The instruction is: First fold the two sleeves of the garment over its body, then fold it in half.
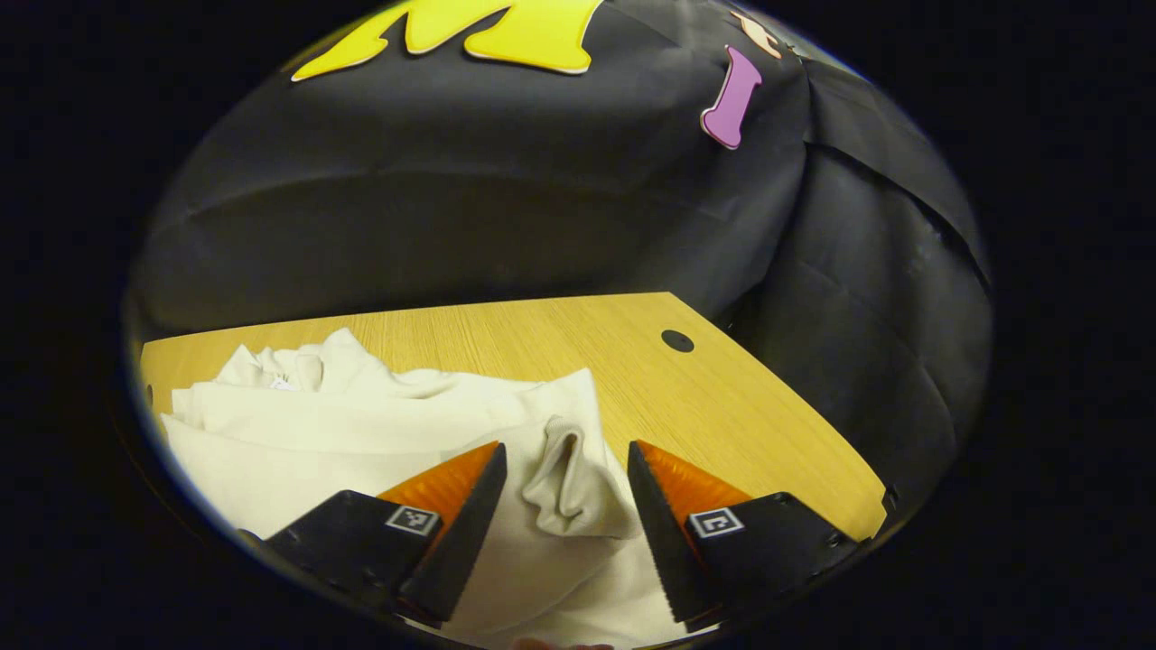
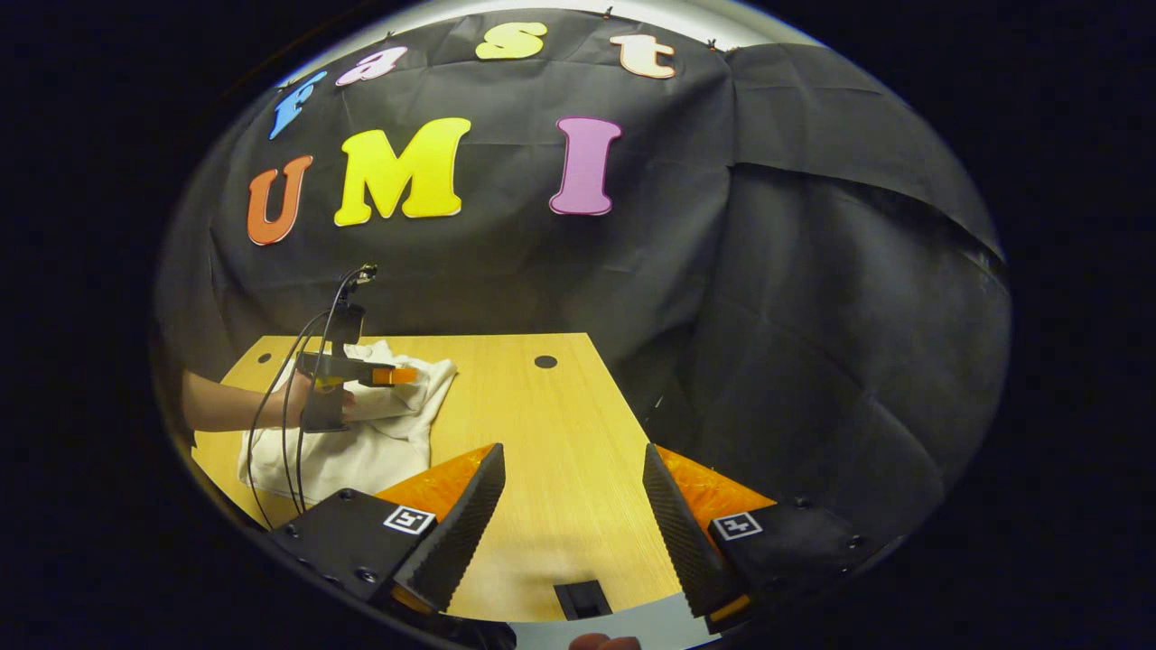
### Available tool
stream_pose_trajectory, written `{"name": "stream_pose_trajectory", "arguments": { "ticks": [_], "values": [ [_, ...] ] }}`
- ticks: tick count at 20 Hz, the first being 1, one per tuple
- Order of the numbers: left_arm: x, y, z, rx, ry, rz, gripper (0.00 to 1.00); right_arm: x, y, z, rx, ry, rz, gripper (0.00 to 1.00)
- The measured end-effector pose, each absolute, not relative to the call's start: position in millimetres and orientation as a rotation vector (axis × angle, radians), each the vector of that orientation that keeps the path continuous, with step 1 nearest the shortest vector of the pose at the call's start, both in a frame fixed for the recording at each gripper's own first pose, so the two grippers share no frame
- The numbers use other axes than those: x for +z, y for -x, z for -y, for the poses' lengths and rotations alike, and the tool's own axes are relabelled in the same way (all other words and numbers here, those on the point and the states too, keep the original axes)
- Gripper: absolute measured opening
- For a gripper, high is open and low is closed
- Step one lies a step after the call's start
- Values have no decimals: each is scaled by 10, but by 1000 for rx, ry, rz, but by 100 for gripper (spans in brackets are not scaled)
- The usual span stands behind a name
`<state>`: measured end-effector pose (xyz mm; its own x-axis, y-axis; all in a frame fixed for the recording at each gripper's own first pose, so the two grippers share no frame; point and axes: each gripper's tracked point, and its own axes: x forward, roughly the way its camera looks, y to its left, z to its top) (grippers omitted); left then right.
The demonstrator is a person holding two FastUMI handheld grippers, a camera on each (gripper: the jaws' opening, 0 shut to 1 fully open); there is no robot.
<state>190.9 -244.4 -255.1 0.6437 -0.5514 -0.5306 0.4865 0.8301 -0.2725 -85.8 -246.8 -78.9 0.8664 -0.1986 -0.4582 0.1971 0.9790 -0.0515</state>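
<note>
A: Where does the garment lie?

B: On the wooden table, bunched in cream folds near its far left part in the right gripper view. The left gripper hangs over it with its fingers spread; a rolled cuff of a sleeve sits in the gap between them, and neither finger seems to press on it.

A: And the right gripper?

B: It is spread too, over bare tabletop, well apart from the cloth and holding nothing.

A: How should the person do the sleeve fold well?

B: Probably pinch the cuff squarely, lift only enough to clear the body, carry it across and lay it flat. The right gripper would do well to pin the body so the cloth does not drag.

A: Any writing on the garment?

B: A small tag near the collar is too blurred to read. The grippers carry square black-and-white markers, no words.
</note>
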Motion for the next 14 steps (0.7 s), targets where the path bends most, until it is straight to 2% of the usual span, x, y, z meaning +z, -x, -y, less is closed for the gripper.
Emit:
{"name": "stream_pose_trajectory", "arguments": {
  "ticks": [1, 2, 3, 4, 5, 10, 14],
  "values": [
    [-2457, -1888, 2343, -577, 106, -621, 97, -791, 799, 2418, -191, 1, -474, 96],
    [-2346, -1870, 2230, -556, 97, -600, 99, -762, 734, 2343, -174, -4, -462, 95],
    [-2215, -1834, 2105, -536, 93, -575, 99, -773, 687, 2286, -153, -11, -448, 95],
    [-2092, -1791, 1976, -517, 92, -556, 99, -768, 620, 2212, -133, -13, -435, 100],
    [-1982, -1739, 1835, -500, 94, -536, 99, -771, 556, 2115, -109, -13, -424, 96],
    [-1329, -1337, 1032, -348, 108, -416, 99, -705, 262, 1630, 5, -23, -380, 95],
    [-1102, -837, 432, -240, 108, -389, 98, -740, 130, 1340, 63, -29, -378, 95]
  ]
}}
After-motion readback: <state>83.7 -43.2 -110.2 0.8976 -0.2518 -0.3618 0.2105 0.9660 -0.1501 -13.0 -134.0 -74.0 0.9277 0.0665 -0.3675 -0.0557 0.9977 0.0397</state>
